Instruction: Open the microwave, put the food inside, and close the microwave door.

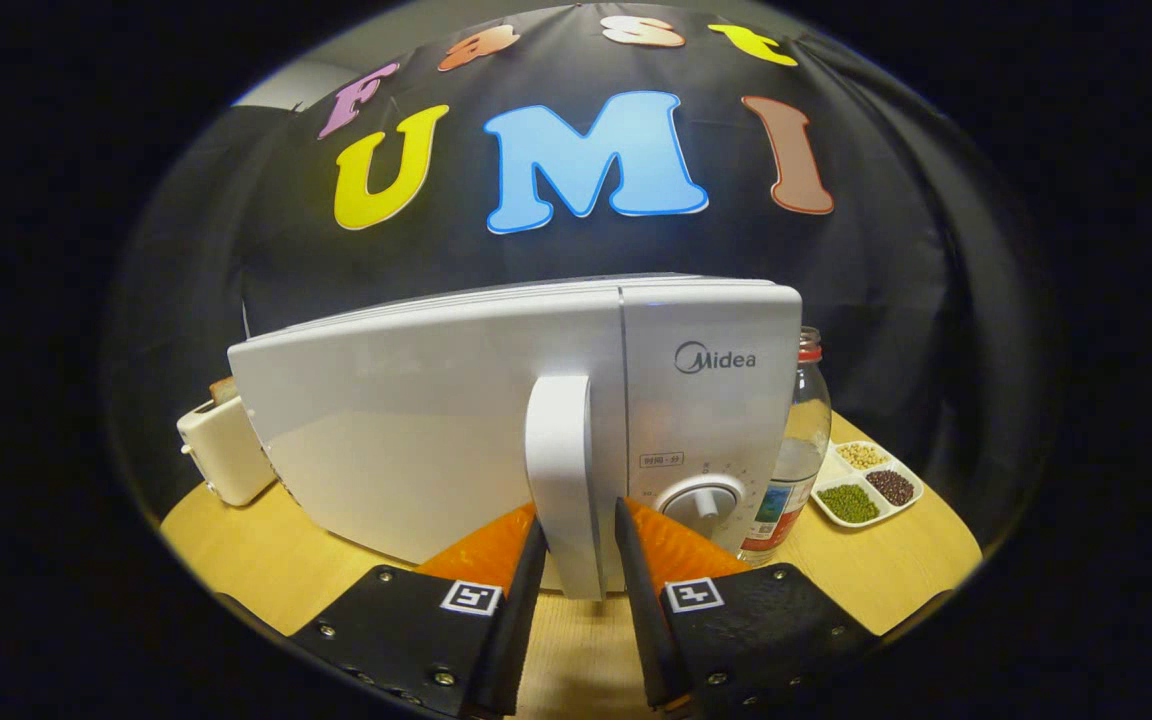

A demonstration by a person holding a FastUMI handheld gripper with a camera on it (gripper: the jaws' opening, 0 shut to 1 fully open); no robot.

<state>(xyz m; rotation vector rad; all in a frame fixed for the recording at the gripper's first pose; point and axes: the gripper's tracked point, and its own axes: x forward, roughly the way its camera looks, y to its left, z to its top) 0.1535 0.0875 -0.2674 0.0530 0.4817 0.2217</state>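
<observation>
A white microwave (pixel 406 430) stands on the wooden table, its door closed flush with the control panel. The vertical door handle (pixel 561 450) runs down between the door and the panel with its round knob (pixel 704 497). My gripper (pixel 579 520) has one finger on each side of the handle's lower part, and both press against it. No food item is between the fingers. A divided white dish (pixel 866 483) with green, brown and pale beans lies to the right of the microwave.
A glass bottle (pixel 804 440) with a red cap stands just right of the microwave, between it and the dish. A cream toaster (pixel 224 445) with bread in it sits to the left. Bare wooden table (pixel 266 560) shows in front of the microwave.
</observation>
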